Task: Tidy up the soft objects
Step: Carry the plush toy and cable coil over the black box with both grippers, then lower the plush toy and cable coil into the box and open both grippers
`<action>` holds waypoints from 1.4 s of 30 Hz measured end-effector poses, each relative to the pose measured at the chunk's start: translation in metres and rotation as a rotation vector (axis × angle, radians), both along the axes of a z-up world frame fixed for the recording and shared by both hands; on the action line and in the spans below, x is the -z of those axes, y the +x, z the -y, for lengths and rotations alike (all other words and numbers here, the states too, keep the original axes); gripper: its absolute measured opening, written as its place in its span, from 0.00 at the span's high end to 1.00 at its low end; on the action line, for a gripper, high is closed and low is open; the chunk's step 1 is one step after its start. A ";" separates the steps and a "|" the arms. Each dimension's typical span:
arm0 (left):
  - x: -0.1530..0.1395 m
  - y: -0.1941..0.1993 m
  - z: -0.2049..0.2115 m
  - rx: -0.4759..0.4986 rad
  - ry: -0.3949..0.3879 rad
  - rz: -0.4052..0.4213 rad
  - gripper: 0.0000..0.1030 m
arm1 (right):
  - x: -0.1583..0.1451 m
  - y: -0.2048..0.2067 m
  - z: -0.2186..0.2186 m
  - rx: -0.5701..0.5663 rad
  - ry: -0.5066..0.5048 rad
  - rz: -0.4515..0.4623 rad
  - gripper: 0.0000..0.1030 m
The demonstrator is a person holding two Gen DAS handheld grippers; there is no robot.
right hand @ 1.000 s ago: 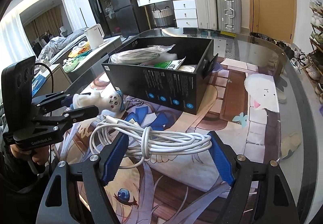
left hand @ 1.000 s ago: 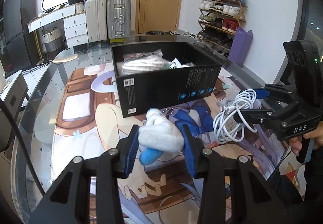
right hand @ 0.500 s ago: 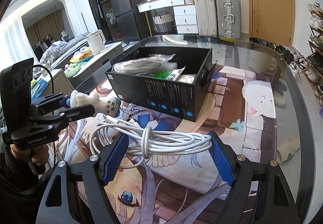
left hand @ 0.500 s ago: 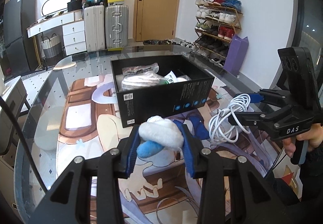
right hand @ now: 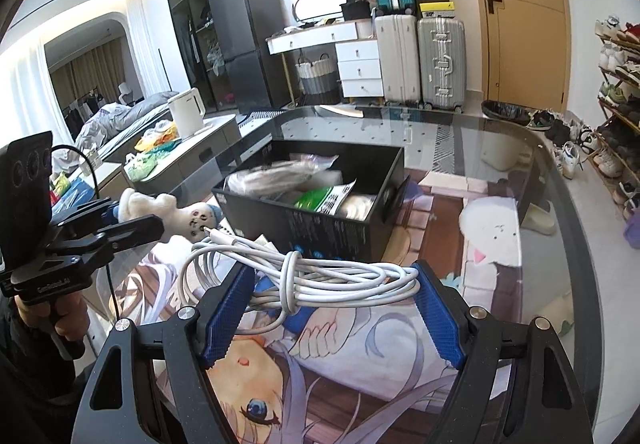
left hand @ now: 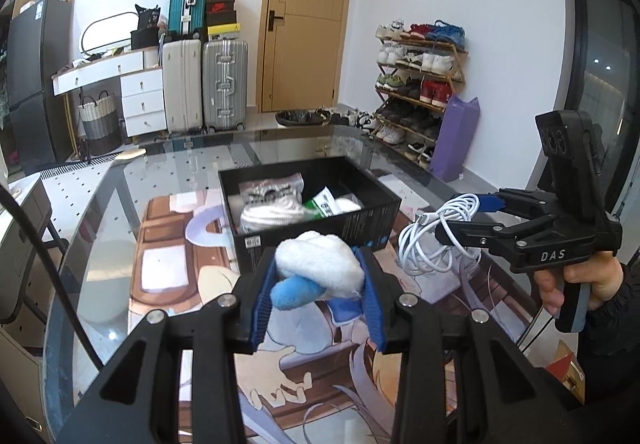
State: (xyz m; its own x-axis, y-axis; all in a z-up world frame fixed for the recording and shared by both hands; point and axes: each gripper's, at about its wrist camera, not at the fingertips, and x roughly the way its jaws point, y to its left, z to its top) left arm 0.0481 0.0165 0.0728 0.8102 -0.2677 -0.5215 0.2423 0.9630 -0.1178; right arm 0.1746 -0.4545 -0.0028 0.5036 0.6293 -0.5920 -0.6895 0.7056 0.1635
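The left gripper point(left hand: 318, 286) clamps a white-and-blue plush toy point(left hand: 318, 268) above the table mat point(left hand: 172, 252), the open black box point(left hand: 312, 200) just beyond at 12 o'clock. At 3 o'clock, the right gripper point(right hand: 334, 304) pinches a coiled white cable point(right hand: 320, 276), apparently held off the mat.

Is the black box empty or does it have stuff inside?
Not empty. The open black box holds a plastic-wrapped bundle and a green packet.

glass table point(left hand: 100, 204), anime-print mat point(right hand: 360, 356) spread across it, open black box point(right hand: 320, 228) standing on the mat
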 end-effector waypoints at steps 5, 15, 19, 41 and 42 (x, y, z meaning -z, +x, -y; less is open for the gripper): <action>-0.012 0.001 -0.005 0.001 -0.017 0.026 0.63 | -0.008 0.007 0.000 0.031 0.008 0.013 0.22; -0.039 0.011 -0.010 0.001 -0.040 0.087 0.63 | -0.023 0.020 -0.006 0.068 -0.008 0.053 0.22; -0.044 0.017 -0.012 -0.006 -0.049 0.102 0.63 | -0.026 0.028 -0.009 0.086 -0.019 0.060 0.22; -0.047 0.066 -0.024 -0.044 -0.080 0.102 0.63 | -0.025 0.059 -0.051 0.095 -0.128 0.115 0.22; -0.046 0.067 -0.024 -0.045 -0.081 0.101 0.63 | -0.024 0.060 -0.052 0.096 -0.133 0.118 0.22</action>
State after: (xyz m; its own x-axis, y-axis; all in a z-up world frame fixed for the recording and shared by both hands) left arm 0.1156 0.0402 0.1189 0.8698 -0.2673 -0.4147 0.2133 0.9616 -0.1724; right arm 0.2350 -0.4023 0.0216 0.6286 0.4949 -0.5999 -0.6267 0.7792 -0.0138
